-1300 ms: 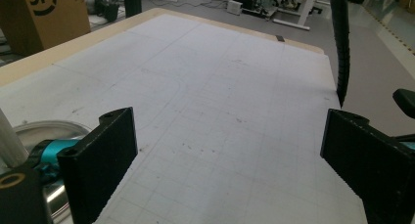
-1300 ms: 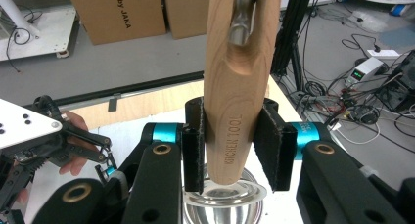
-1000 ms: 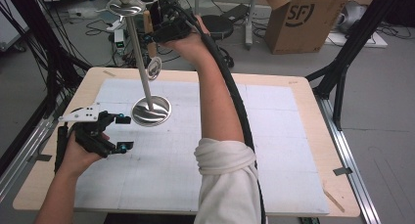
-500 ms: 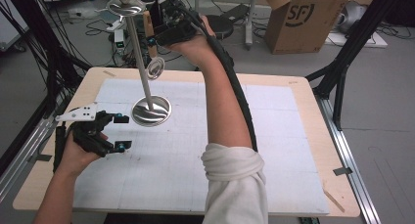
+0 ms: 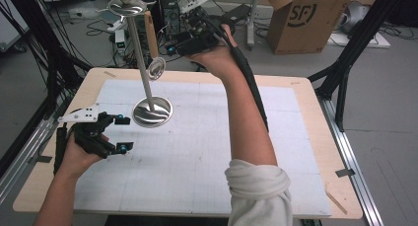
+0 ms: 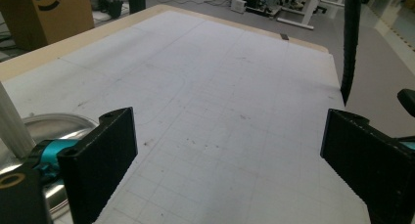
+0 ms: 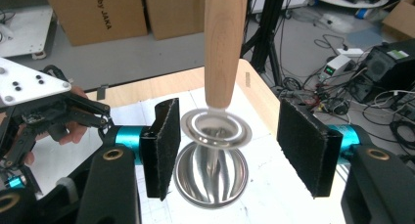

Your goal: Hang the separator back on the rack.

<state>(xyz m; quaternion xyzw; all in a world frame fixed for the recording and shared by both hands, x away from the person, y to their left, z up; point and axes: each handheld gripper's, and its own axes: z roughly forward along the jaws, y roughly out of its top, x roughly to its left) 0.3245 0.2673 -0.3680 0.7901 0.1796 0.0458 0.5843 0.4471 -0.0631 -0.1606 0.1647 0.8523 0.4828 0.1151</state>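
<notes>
Step in hand: the person is letting the ring (image 5: 156, 68) go on the pole (image 5: 140, 53) of the stand, so it looks to be sliding towards the base (image 5: 153, 112).
Right claw (image 5: 173, 41): its jaws have just been opening and are standing spread, with the ring between them but clear of both pads.
Left claw (image 5: 124, 133): it is lying spread and holding nothing, low on the white mat (image 5: 197, 152).
Ring's place: it is sitting tilted around the pole, just ahead of and below the right claw, and well above the left claw.
Base's place: it is resting just beside the left claw's far jaw, and far beneath the right claw.
Doing it well: the right claw should probably be backing straight off the pole with its jaws wide, so neither pad is catching the ring or knocking the stand.
Watching for: the tilted ring may be jamming on the pole; the left claw is sitting near enough to steady the base.
Counts: one stand, one ring, one mat, one counter (image 5: 305, 112), two claws.
</notes>
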